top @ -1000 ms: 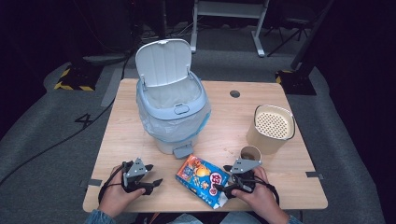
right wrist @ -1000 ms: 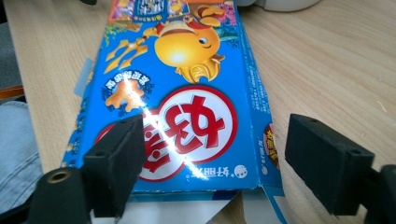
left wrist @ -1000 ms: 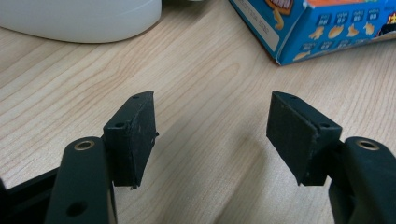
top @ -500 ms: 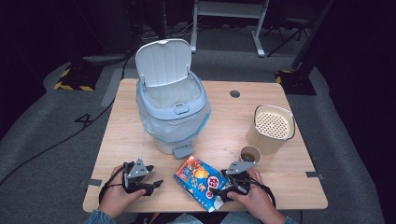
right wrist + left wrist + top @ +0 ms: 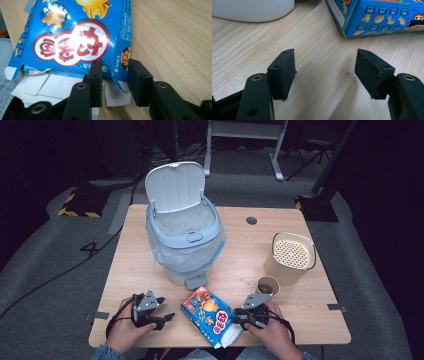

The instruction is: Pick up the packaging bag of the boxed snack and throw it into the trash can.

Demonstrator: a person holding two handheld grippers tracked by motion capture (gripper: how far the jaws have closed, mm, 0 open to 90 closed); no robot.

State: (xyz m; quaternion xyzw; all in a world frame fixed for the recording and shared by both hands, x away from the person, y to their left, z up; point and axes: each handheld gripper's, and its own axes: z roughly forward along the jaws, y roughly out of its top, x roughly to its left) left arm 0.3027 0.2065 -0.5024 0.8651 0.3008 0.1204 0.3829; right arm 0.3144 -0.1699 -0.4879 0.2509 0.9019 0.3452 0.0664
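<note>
Right gripper [image 5: 113,82], jaws just closing, clamped on snack box [image 5: 75,37] corner; left gripper [image 5: 325,72] open beside it.

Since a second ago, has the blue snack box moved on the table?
Yes. The snack box has slid toward the table's near edge, away from the bin's pedal, and its open end now hangs past that edge beside the right gripper, whose jaws have just been closing on it.

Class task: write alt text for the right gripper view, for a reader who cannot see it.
The right claw has just been closing on the torn-open corner of a blue snack box lying on a light wooden table. One black jaw sits over the box's open end, the other beside its side wall.
</note>
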